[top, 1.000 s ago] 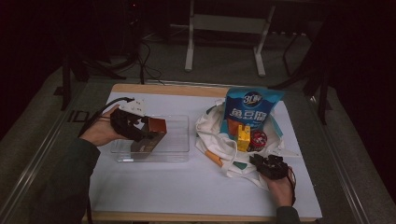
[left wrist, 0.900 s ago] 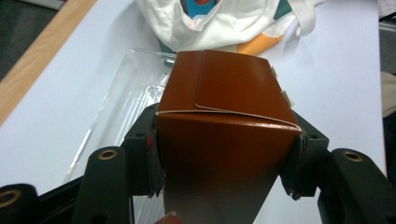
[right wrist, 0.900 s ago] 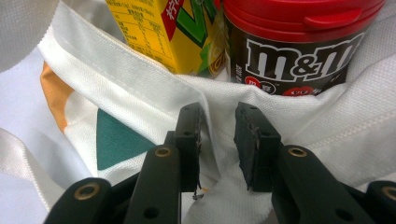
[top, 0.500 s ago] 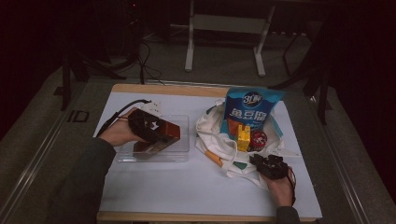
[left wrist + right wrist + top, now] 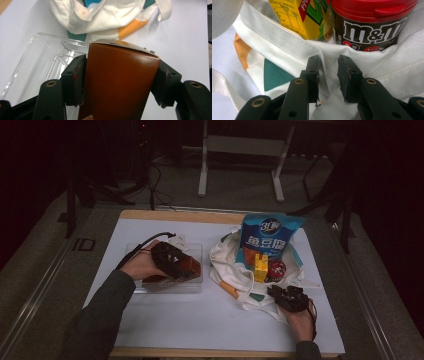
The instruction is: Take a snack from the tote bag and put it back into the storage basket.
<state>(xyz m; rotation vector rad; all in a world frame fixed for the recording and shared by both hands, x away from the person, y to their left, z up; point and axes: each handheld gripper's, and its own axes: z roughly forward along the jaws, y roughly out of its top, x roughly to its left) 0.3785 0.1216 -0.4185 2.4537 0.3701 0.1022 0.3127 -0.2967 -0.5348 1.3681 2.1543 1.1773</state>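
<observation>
The brown box point(image 5: 120, 82) is held in the left gripper point(image 5: 120, 87), with one black jaw pressed against each of its sides. In the high view this brown box point(image 5: 184, 266) is over the clear plastic tray point(image 5: 192, 285), near the tray's right end; whether it touches the tray floor I cannot tell. In the left gripper view the top flap of the box points toward the white cloth bag point(image 5: 105, 17), and the tray point(image 5: 45, 60) lies below and to the left of the box.

The bag point(image 5: 230, 270) lies on the white worktop point(image 5: 200, 320) just beside the tray, to its right. Inside the bag stand a blue snack packet point(image 5: 270, 237), a yellow carton point(image 5: 260, 268) and a dark jar with a red lid point(image 5: 276, 269).

The right gripper point(image 5: 328, 77) is at the near edge of the bag. Its jaws are narrow, with a fold of the white cloth between them. Just behind them are the yellow carton point(image 5: 297, 17) and the jar point(image 5: 372, 25), which touch each other.
</observation>
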